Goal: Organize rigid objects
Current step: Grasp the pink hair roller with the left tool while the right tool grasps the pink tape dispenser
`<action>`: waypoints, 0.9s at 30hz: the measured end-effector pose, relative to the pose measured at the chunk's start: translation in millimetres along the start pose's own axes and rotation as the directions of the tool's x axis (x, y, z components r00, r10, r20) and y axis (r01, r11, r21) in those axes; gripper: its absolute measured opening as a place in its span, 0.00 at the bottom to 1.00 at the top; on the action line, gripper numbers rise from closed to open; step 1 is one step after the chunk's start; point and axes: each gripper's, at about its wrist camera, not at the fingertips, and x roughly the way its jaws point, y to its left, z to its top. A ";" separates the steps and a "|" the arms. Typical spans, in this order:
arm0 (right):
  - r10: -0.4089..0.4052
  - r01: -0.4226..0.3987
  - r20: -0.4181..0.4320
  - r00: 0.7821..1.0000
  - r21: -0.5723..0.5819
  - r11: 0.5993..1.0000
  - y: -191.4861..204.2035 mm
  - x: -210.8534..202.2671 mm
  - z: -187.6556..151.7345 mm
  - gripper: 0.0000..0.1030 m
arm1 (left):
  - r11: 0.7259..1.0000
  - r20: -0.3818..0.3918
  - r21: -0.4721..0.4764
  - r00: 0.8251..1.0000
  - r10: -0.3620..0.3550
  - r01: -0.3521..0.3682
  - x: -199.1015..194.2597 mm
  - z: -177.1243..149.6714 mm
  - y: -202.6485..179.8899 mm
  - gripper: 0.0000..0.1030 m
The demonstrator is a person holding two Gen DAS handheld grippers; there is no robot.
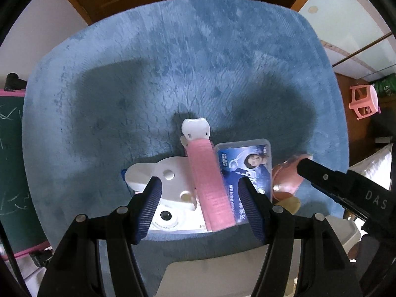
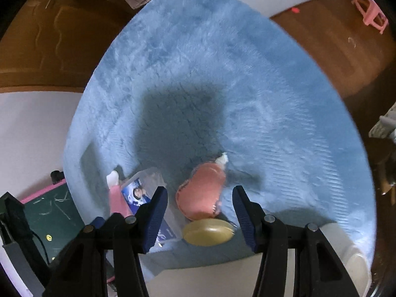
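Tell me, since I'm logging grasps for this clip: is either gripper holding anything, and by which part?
Nothing is held. The left gripper is open astride the pink hair roller clip; the right gripper is open around the pink pouch, not touching it.

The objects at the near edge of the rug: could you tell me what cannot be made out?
- White camera, left wrist view: lower body hidden behind the rug edge.
- Floss box: small print unreadable; left tool finger covers a corner.
- Pink toy, right wrist view: blurred, identity unclear.
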 end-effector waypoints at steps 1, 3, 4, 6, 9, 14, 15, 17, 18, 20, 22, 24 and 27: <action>-0.001 0.001 -0.003 1.000 0.003 1.000 1.6 2.2 0.6 0.54 | 1.000 -0.006 0.001 1.000 0.001 -0.001 2.8 0.4 0.5 0.66; -0.018 0.018 -0.002 1.000 0.010 1.000 3.2 6.6 2.5 0.54 | 1.000 -0.012 0.003 1.000 0.002 -0.002 5.1 0.4 1.0 0.66; -0.028 0.028 0.003 1.000 0.011 1.000 4.7 7.5 3.2 0.54 | 1.000 -0.015 0.005 1.000 0.004 -0.004 6.7 0.6 1.0 0.66; -0.043 0.043 0.011 0.999 0.002 0.999 8.5 8.9 3.9 0.52 | 1.000 -0.019 0.017 1.000 0.013 -0.012 9.8 0.1 1.1 0.66; -0.112 0.112 0.012 0.994 -0.028 0.993 15.9 16.4 4.5 0.36 | 0.998 -0.025 0.046 0.999 0.042 -0.041 15.0 -4.1 1.0 0.66; -0.176 0.177 0.016 0.984 -0.093 0.980 35.1 24.1 3.6 0.40 | 0.995 -0.016 0.079 0.998 0.064 -0.062 15.3 -9.2 -0.9 0.66; -0.188 0.188 0.013 0.982 -0.105 0.977 38.3 26.1 3.5 0.41 | 0.994 -0.014 0.087 0.998 0.068 -0.067 15.2 -10.2 -2.2 0.66; -0.208 0.207 0.008 0.978 -0.117 0.971 43.2 32.2 3.3 0.46 | 0.991 -0.003 0.108 0.996 0.084 -0.084 14.9 -11.7 -7.7 0.66; -0.213 0.212 0.007 0.977 -0.120 0.970 44.1 33.8 3.2 0.46 | 0.989 0.002 0.116 0.996 0.091 -0.091 13.8 -11.8 -10.8 0.66; -0.230 0.231 0.019 0.973 -0.130 0.964 49.8 36.8 2.1 0.47 | 0.988 0.007 0.124 0.995 0.097 -0.098 13.1 -12.5 -14.3 0.66; -0.246 0.249 0.040 0.968 -0.154 0.956 56.6 38.4 -1.0 0.46 | 0.988 0.010 0.124 0.995 0.097 -0.097 13.2 -12.5 -17.7 0.66; -0.251 0.259 0.064 0.966 -0.175 0.950 62.8 38.7 -5.1 0.44 | 0.989 0.015 0.124 0.996 0.085 -0.086 13.5 -14.4 -22.5 0.56; -0.257 0.275 0.106 0.960 -0.216 0.937 73.4 34.2 -16.9 0.40 | 0.988 0.019 0.138 0.998 0.061 -0.063 10.4 -17.7 -24.3 0.29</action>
